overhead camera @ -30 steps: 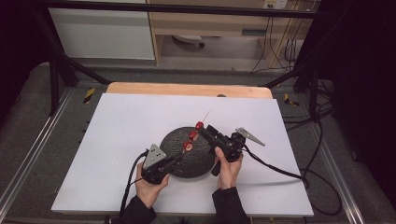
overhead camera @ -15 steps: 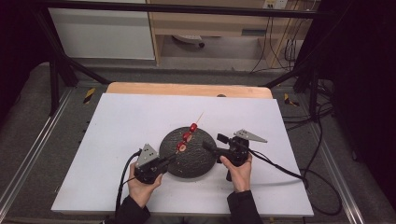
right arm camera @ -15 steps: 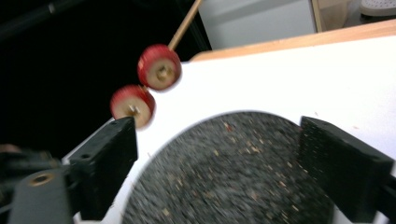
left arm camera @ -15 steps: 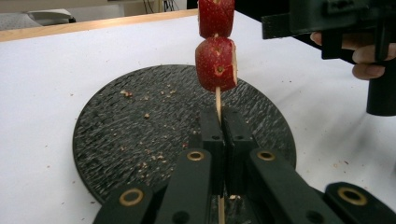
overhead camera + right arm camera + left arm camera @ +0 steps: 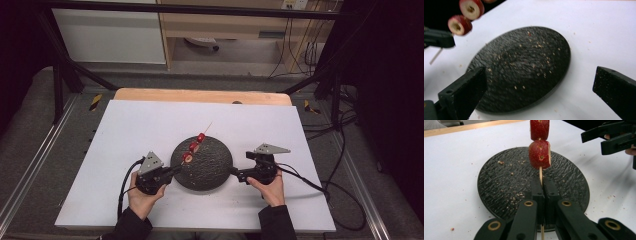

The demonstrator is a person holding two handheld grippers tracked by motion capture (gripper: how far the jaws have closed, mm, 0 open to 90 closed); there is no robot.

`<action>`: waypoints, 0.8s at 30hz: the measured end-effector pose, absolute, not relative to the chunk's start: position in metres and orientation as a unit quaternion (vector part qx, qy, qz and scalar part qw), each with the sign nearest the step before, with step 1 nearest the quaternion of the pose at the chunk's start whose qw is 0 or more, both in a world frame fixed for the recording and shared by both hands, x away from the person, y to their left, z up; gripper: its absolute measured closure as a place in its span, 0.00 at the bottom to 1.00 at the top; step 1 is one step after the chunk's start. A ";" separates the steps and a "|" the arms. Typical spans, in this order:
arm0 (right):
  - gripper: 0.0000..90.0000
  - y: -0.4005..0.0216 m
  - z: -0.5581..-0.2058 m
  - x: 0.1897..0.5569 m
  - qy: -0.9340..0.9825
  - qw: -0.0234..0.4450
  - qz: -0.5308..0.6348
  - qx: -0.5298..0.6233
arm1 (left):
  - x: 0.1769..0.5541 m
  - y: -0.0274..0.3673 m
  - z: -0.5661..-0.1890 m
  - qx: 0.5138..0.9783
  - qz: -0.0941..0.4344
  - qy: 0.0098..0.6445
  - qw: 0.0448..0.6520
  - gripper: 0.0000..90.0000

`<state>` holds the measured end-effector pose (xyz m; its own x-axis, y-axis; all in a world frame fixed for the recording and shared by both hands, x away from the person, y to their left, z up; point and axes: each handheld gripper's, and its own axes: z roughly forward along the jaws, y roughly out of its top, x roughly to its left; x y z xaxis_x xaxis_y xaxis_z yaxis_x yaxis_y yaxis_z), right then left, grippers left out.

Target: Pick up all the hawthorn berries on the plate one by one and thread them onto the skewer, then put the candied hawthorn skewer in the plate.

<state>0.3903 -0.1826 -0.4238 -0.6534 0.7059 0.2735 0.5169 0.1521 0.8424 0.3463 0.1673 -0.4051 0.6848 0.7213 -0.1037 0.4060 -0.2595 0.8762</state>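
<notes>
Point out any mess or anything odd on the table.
Pale crumbs lie scattered across the round black plate, and a few specks dot the white table beside it. Otherwise nothing stands out: the left tool holds the fruit skewer over the plate.

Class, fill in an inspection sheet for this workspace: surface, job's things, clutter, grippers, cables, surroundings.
Surface: white board, crumbs scattered.
Job's things: round black plate; wooden skewer with red fruit slices, held over the plate.
Clutter: crumbs on the plate, nothing else seen.
Grippers: left gripper shut on the skewer; right gripper open, beside the plate.
Cables: black cable trails from the right gripper off the board.
Surroundings: wooden table edge, dark frame bars, floor cables.
</notes>
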 end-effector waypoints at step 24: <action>0.01 -0.243 -0.449 0.369 0.793 0.107 0.447 0.399 | 0.380 0.153 -0.394 0.827 0.142 0.347 0.419 0.98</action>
